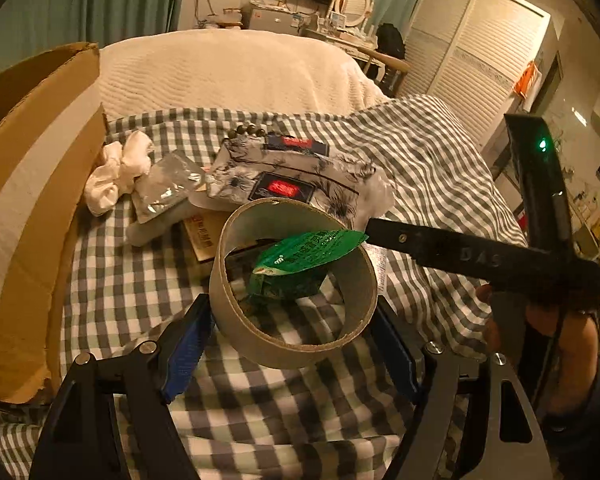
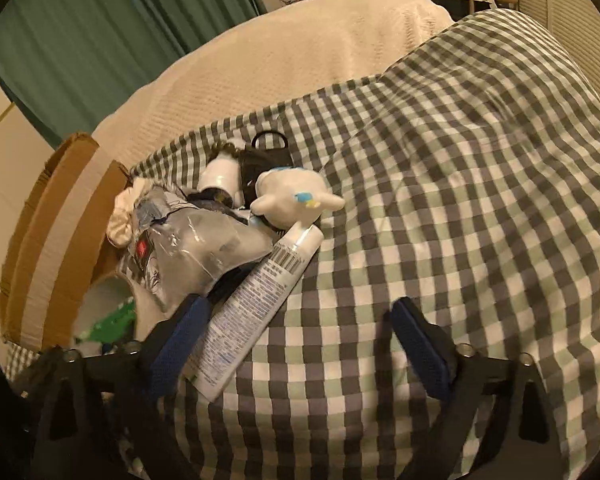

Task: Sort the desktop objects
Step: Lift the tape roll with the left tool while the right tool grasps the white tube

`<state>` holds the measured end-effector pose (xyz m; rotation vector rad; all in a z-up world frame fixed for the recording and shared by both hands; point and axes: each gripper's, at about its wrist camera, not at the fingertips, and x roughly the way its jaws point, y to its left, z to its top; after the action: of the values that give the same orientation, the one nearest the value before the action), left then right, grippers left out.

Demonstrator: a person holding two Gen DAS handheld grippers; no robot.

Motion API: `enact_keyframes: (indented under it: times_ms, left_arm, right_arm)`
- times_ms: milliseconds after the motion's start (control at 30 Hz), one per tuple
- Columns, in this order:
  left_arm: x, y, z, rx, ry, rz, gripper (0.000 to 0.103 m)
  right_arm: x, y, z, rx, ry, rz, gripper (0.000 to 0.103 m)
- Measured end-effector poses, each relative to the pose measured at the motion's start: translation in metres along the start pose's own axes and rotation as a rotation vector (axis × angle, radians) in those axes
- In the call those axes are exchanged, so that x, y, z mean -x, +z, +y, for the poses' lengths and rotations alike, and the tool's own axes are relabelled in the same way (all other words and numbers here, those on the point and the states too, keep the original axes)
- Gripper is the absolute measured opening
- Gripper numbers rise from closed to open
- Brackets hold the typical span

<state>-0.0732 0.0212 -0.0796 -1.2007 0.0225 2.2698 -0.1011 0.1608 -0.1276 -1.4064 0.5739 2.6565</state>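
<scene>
Covering most of both frames, a grey-and-white checked cloth (image 1: pixel 132 280) lies over a bed, with a cream blanket (image 1: pixel 228 72) beyond it toward the top. A brown cardboard box (image 1: pixel 32 200) stands along the left edge of the left wrist view, its flap raised.

Lower centre in that view, the left gripper (image 1: pixel 292 344) has its blue-padded jaws spread on either side of a cardboard tape ring (image 1: pixel 296 288); whether the pads actually press the ring cannot be told. Inside the ring sits a green sachet (image 1: pixel 300 260). From the right edge, the right gripper (image 1: pixel 460 248) reaches in, its dark finger tip touching the sachet's corner.

Above the ring, a patterned pouch (image 1: pixel 292 176) with red labels lies over a book; left of it are a silvery packet (image 1: pixel 164 188) and a white scrunchie (image 1: pixel 116 172) just beside the box.

In the right wrist view, the jaws stand wide apart, pinching nothing, over the cloth at the bottom. A white tube (image 2: pixel 252 308) lies slanted just beside the left pad, with a white plush toy (image 2: pixel 292 200) at its upper end.
</scene>
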Motion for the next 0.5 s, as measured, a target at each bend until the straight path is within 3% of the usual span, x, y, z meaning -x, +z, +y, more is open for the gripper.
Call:
enact_keyframes:
  times_ms: [133, 167, 267, 333, 500]
  left_arm:
    - [0.001, 0.003, 0.005, 0.019, -0.006, -0.011, 0.079]
    - [0.0, 0.003, 0.007, 0.023, -0.008, -0.014, 0.079]
    - [0.001, 0.004, 0.011, 0.038, -0.014, -0.024, 0.079]
    - [0.004, 0.005, 0.012, 0.043, -0.021, -0.041, 0.079]
    - [0.014, 0.008, 0.01, 0.03, -0.027, -0.077, 0.079]
  right_arm:
    - [-0.009, 0.002, 0.004, 0.016, -0.007, -0.01, 0.079]
    - [-0.012, 0.002, 0.008, 0.039, -0.025, -0.022, 0.074]
    - [-0.015, 0.001, 0.018, 0.127, -0.086, -0.047, 0.045]
    - [-0.012, -0.002, 0.016, 0.136, -0.076, -0.057, 0.04]
    - [0.008, -0.012, 0.007, 0.162, -0.096, -0.073, 0.018]
